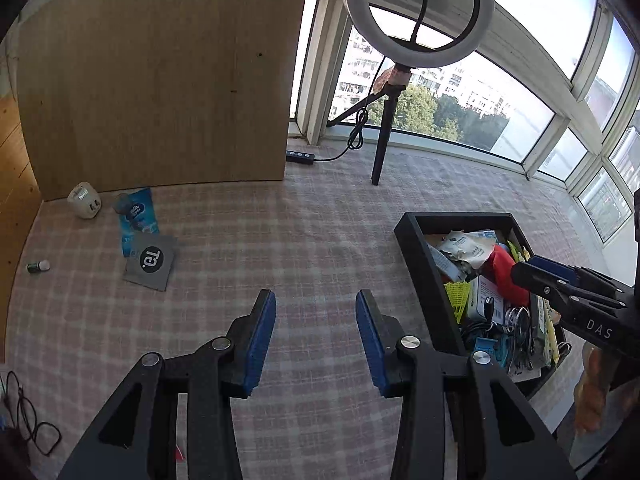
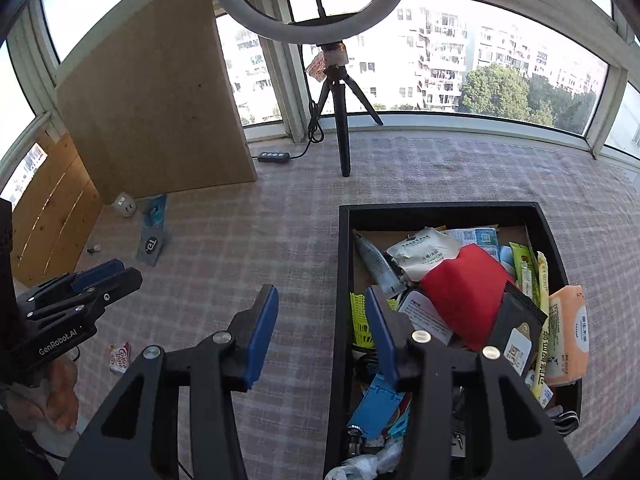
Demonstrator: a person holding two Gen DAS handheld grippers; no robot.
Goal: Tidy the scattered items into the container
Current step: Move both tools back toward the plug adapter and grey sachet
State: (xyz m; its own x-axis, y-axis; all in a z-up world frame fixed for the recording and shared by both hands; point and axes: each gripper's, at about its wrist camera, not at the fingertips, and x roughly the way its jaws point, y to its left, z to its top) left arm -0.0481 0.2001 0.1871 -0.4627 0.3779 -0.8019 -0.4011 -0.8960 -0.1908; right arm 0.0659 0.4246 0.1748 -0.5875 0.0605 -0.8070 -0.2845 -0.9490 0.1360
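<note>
Right now both claws are empty. Left gripper hangs w/ jaws apart over bare checked cloth, nothing between the pads. Right gripper likewise gapes, straddling the left wall of the black container, which sits toward the cloth's right side, crammed w/ packets incl. a red pouch. Still scattered near the far-left corner by the wood board: grey sachet, blue packet, white charger, small bottle.
</note>
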